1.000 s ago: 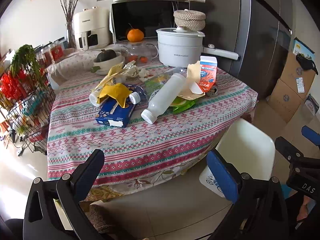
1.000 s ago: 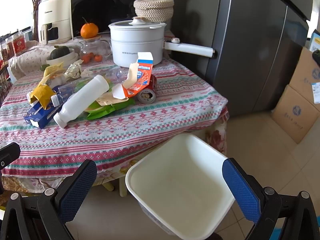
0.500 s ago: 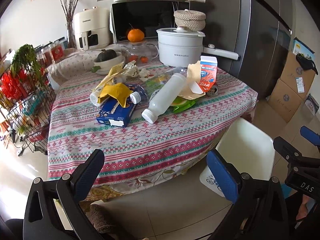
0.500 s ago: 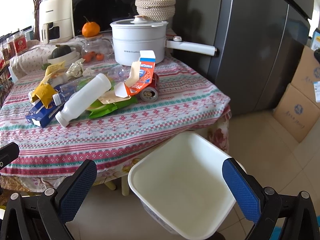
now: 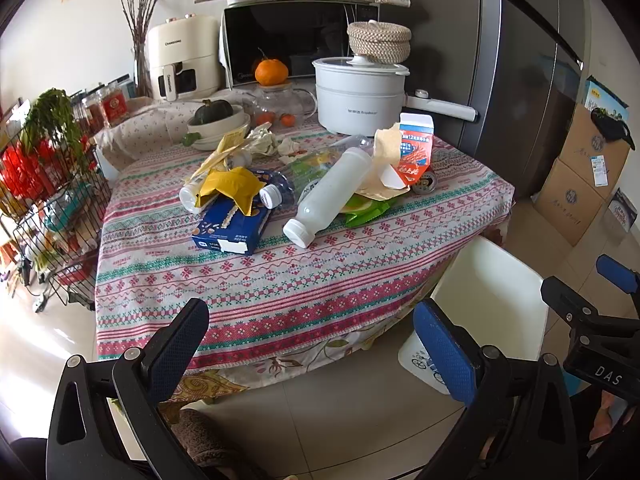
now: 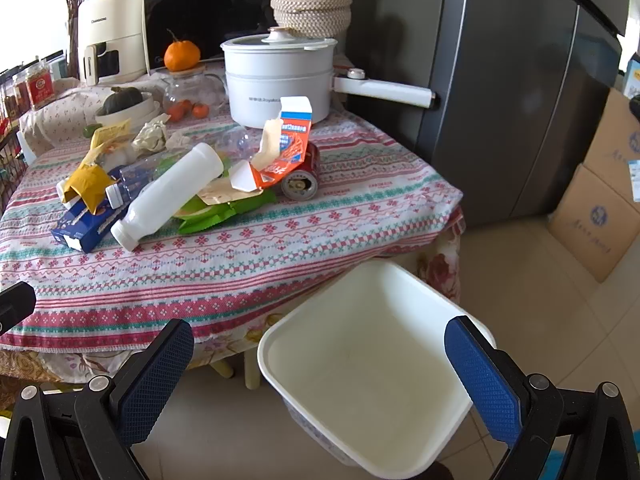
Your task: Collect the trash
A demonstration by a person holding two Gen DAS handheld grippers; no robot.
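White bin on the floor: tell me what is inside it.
The white bin shows only bare white walls and floor inside; no trash has gone in. The open right gripper hides part of its near rim, and its bottom corners go unseen.

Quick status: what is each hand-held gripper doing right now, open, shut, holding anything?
Left hand-held gripper: open, holding nothing, short of the table.
Right hand-held gripper: open, holding nothing, above the white bin.
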